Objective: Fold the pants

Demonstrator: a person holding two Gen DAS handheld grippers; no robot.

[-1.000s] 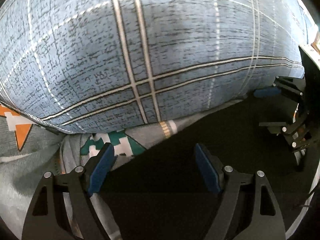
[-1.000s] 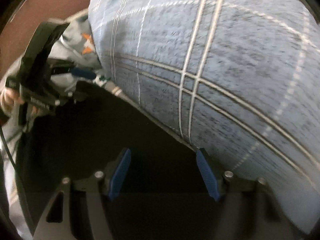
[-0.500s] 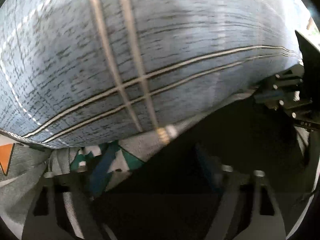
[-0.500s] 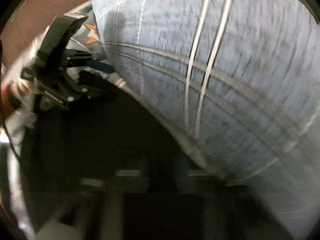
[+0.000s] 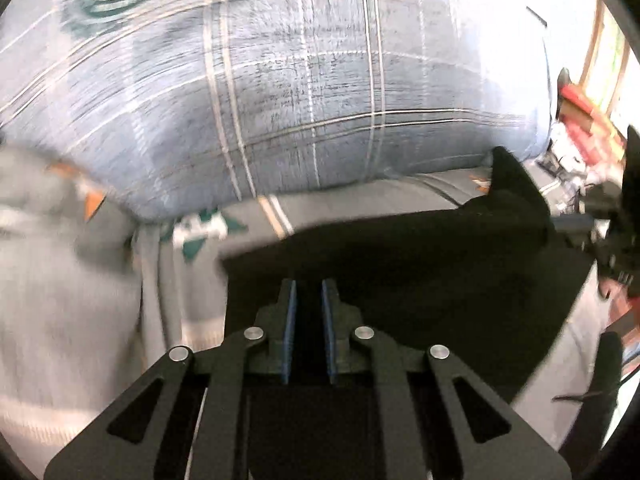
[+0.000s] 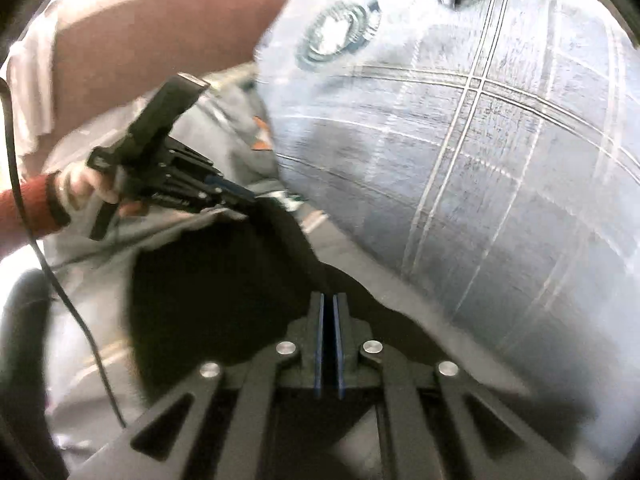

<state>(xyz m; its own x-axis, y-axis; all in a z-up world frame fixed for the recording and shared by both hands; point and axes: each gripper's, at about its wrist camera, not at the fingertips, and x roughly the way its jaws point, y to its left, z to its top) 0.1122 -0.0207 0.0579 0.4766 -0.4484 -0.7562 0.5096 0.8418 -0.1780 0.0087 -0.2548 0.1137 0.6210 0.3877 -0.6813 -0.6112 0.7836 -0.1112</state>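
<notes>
Both grippers clamp the black pants point(image 5: 400, 264) at the bottom centre of each frame: the left gripper point(image 5: 308, 300) is closing on the cloth, the right gripper point(image 6: 329, 312) is pinched tight on it. A blue plaid cushion point(image 5: 320, 100) fills the upper frame.

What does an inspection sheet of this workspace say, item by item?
Surface: grey patterned bedspread.
Job's things: black pants, one edge lifted.
Clutter: large blue plaid pillow behind the pants.
Grippers: left hand-held gripper closing, its pads on the pants; right hand-held gripper shut on the pants.
Cables: black cable hanging beside the left hand.
Surroundings: brown headboard; blurred red items beyond the bed.
</notes>
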